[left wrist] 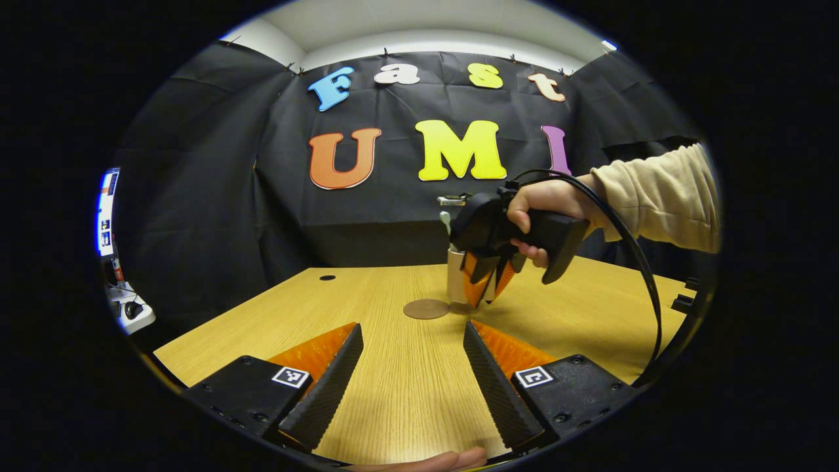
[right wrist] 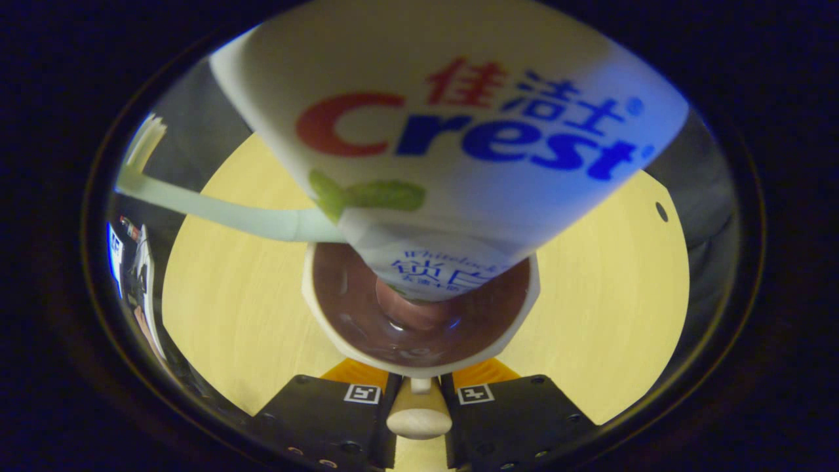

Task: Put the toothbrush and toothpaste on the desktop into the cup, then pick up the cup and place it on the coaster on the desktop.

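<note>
The left gripper (left wrist: 411, 373) hovers with jaws spread wide over the wooden surface (left wrist: 393, 367), nothing between them. Beyond it lies the round coaster (left wrist: 426, 309), and just past the coaster stands the cup (right wrist: 419, 314), toothpaste (right wrist: 452, 137) and toothbrush (right wrist: 216, 210) upright inside. The right gripper (right wrist: 419, 393), held by a hand (left wrist: 544, 210), has its jaws closed on the cup's handle (right wrist: 419, 419).

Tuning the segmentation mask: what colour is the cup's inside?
Dark reddish brown, glossy, against a cream outer wall. The cup shows it best in the right gripper view.
</note>
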Demonstrator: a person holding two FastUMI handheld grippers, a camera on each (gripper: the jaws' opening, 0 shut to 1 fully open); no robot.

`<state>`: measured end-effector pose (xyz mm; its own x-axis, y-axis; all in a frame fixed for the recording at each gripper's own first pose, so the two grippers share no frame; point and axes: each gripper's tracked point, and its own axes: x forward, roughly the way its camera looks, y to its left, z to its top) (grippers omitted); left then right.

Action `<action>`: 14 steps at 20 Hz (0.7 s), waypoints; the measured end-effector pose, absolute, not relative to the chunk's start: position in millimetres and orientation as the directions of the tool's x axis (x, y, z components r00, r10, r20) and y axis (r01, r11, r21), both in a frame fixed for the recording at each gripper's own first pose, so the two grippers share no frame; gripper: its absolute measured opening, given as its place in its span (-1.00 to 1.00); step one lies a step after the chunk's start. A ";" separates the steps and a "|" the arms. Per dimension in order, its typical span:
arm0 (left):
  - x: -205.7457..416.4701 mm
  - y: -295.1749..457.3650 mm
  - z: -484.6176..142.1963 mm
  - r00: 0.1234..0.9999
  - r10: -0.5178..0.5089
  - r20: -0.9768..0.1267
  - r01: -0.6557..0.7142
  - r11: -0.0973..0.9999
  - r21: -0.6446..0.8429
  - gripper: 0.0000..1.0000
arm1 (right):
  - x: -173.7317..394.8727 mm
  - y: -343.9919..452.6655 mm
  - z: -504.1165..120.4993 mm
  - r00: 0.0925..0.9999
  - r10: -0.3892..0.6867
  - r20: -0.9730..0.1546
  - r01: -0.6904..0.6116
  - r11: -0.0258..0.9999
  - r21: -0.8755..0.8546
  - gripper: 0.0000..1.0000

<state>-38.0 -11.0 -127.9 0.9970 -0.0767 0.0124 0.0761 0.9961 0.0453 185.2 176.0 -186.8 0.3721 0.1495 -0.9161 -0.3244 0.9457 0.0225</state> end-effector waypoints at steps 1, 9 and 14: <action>-38.7 -8.4 -124.3 0.997 -0.075 0.018 0.074 0.996 0.042 0.96 | 186.4 187.2 -188.3 0.368 0.158 -0.916 -0.335 0.942 0.028 -0.46; -40.3 -8.2 -125.6 0.996 -0.087 0.015 0.087 0.996 0.019 0.96 | 188.7 229.3 -199.7 0.340 0.151 -0.928 -0.398 0.917 0.004 -0.46; -40.0 -9.5 -130.8 0.996 -0.094 0.000 0.094 0.995 0.015 0.96 | 192.7 237.7 -203.4 0.337 0.135 -0.932 -0.394 0.919 -0.010 -0.46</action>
